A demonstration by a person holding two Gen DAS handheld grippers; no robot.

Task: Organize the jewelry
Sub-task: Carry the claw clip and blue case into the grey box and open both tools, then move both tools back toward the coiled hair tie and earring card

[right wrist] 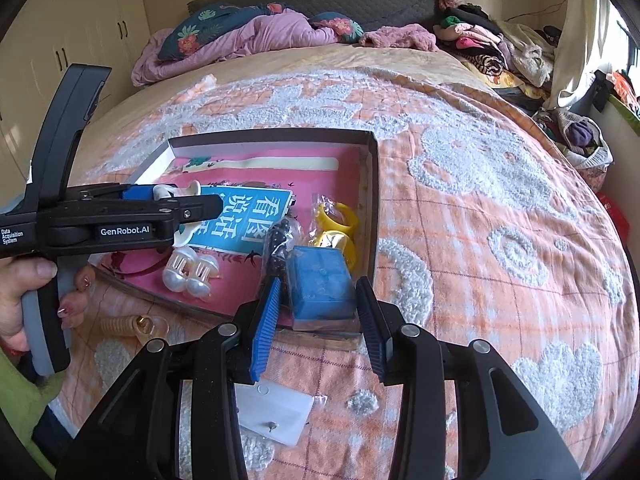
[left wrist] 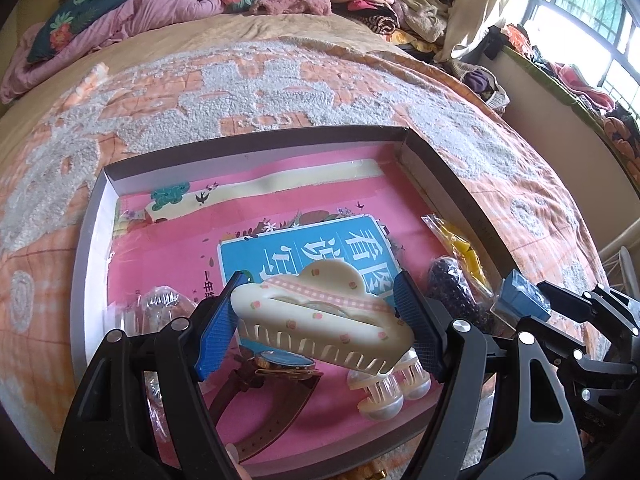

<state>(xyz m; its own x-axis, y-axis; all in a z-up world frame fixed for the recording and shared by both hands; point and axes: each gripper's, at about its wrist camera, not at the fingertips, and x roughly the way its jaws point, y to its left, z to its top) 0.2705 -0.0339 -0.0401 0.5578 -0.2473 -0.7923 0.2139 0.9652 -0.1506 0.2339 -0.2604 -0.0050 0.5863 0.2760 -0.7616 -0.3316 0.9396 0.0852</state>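
A cream hair claw clip [left wrist: 320, 316] with small pink flowers is held above the shallow white-walled tray [left wrist: 256, 148], my left gripper [left wrist: 320, 292] shut on its two ends. Under it lie a pearl clip [left wrist: 384, 396] and a brown-strapped watch [left wrist: 280, 364]. In the right wrist view a small blue box [right wrist: 320, 268] in clear wrap rests at the tray's [right wrist: 272, 136] near right corner. My right gripper [right wrist: 319, 282] straddles the box, and a thin gap shows beside its left pad. Bagged dark beads [right wrist: 280, 236] and a bagged yellow piece [right wrist: 336, 224] lie just beyond.
The tray sits on an orange and white bedspread [right wrist: 480, 200] and is lined with a pink and blue book cover [left wrist: 168, 248]. A white earring card [right wrist: 276, 412] and a spiral hair tie [right wrist: 120, 326] lie on the bed in front. Pillows and clothes pile up at the far end.
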